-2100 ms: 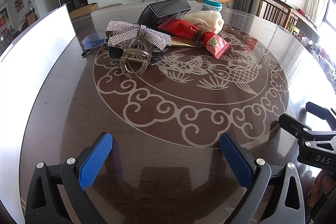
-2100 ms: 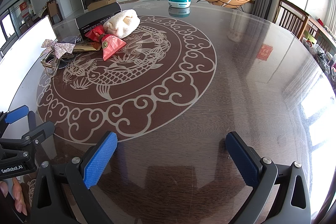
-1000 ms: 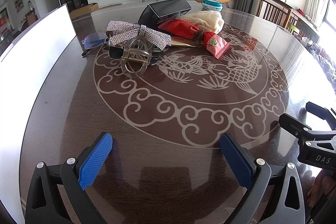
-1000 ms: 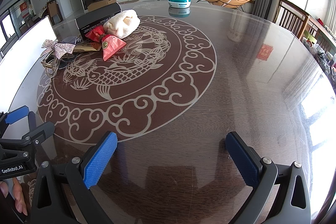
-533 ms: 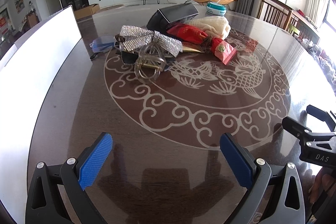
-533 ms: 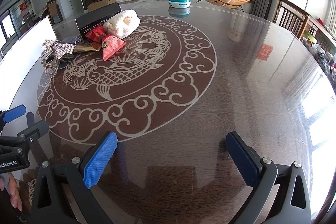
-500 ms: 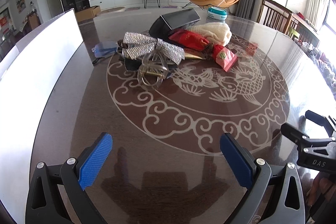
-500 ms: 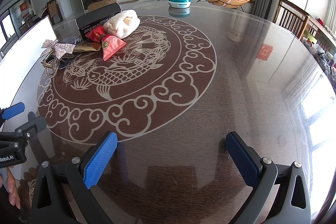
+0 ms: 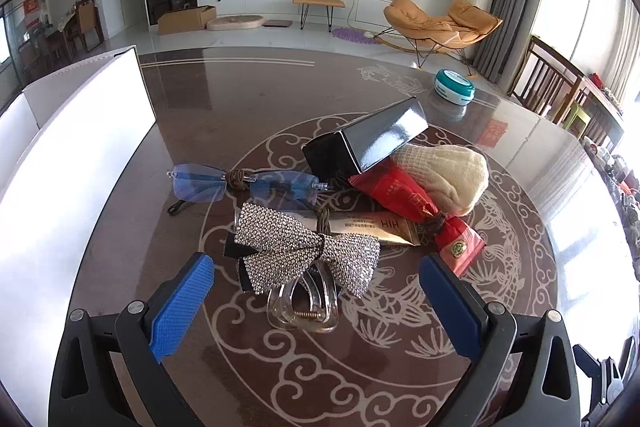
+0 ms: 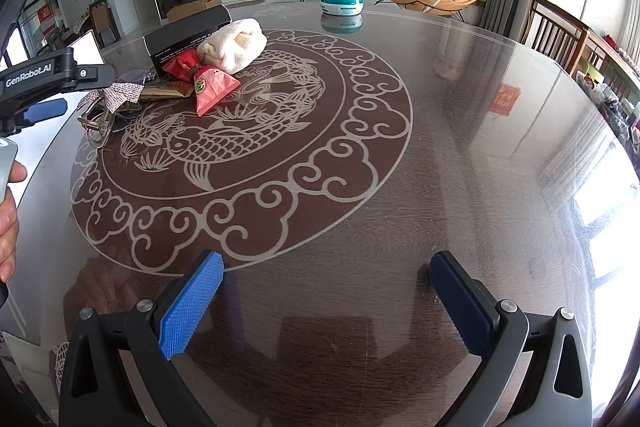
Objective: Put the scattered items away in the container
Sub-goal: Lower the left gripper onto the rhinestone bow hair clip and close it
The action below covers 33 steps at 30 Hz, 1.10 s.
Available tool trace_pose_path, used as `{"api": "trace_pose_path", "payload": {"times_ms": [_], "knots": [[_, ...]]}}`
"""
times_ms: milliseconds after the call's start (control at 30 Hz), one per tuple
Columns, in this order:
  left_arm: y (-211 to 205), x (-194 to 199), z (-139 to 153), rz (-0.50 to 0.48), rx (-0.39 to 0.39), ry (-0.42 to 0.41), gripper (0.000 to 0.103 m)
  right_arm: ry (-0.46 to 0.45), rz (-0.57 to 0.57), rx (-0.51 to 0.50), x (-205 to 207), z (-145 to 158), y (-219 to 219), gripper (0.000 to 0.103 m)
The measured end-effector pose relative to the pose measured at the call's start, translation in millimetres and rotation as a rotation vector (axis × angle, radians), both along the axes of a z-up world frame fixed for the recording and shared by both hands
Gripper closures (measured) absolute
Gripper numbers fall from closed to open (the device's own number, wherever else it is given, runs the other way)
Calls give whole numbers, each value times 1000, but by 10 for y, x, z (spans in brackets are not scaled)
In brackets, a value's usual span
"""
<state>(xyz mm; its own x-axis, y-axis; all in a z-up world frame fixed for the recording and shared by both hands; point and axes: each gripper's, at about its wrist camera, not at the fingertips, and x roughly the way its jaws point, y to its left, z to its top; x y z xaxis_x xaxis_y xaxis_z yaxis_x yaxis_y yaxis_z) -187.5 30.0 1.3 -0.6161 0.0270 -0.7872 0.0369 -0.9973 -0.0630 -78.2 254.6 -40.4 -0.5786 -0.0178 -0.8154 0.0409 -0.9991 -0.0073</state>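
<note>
Left gripper [image 9: 316, 291], jaws spread, lines up on the rhinestone bow hair claw clip [image 9: 306, 259] lying on the dark patterned surface [image 9: 256, 107], near the white box container [image 9: 72, 147]. Right gripper [image 10: 326, 295] idle, jaws spread, empty.

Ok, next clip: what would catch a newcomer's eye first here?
The rhinestone bow hair claw, lying right between the open left gripper's blue pads. Behind it a heap: blue-tinted glasses, black box, red packets and cream cloth, all on the carp-patterned table.
</note>
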Motion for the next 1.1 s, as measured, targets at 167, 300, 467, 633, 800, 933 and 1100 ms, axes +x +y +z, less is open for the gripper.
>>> {"api": "trace_pose_path", "payload": {"times_ms": [167, 300, 467, 633, 800, 933, 1100], "knots": [[-4, -189, -241, 53, -75, -78, 0, 0, 0, 0, 1, -1, 1, 0], [-226, -17, -282, 49, -95, -102, 0, 1, 0, -3, 2, 0, 3, 0], [-506, 312, -94, 2, -103, -61, 0, 2, 0, -5, 4, 13, 5, 0], [-441, 311, -33, -56, -118, -44, 0, 3, 0, -9, 5, 14, 7, 0], [-349, 177, -15, 31, -79, -11, 0, 2, 0, -6, 7, 13, 8, 0], [-309, 23, -102, 126, -96, -6, 0, 2, 0, -6, 7, 13, 7, 0], [-324, -138, -316, 177, -95, -75, 0, 3, 0, -8, 8, 12, 9, 0]]}}
